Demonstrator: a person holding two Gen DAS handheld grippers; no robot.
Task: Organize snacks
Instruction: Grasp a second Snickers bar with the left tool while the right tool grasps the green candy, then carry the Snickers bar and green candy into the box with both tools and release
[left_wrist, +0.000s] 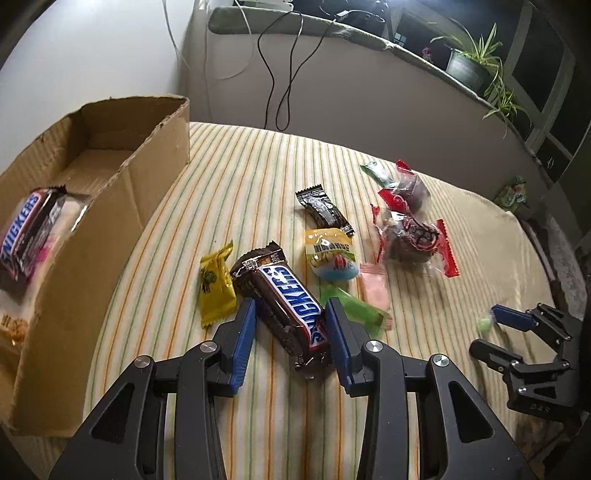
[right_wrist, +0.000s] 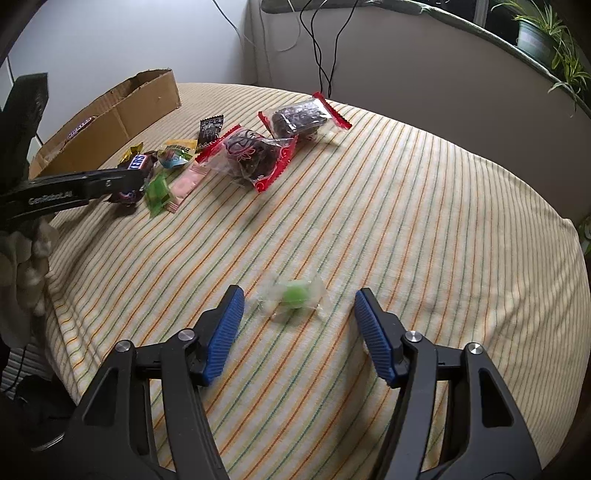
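Observation:
A Snickers bar (left_wrist: 291, 299) lies on the striped cloth (left_wrist: 258, 177). My left gripper (left_wrist: 290, 302) is open and straddles the bar's near end, its blue pads close on both sides. From the right wrist view, the left gripper (right_wrist: 110, 182) is low over that bar (right_wrist: 137, 162). A small green candy in a clear wrapper (right_wrist: 295, 297) lies blurred on the cloth. It sits just ahead of my right gripper (right_wrist: 299, 292), between the wide-apart fingertips and touching neither. The left wrist view also catches the right gripper (left_wrist: 482, 330) at the green candy (left_wrist: 484, 325).
A cardboard box (left_wrist: 110, 221) at the left holds another Snickers (left_wrist: 22, 236) and other packs. Near the bar lie a yellow packet (left_wrist: 216, 284), a black packet (left_wrist: 325, 210), a jelly cup (left_wrist: 332, 254), a pink packet (left_wrist: 375, 288) and two red-edged cake packs (left_wrist: 410, 240). Cables (left_wrist: 280, 74) hang behind.

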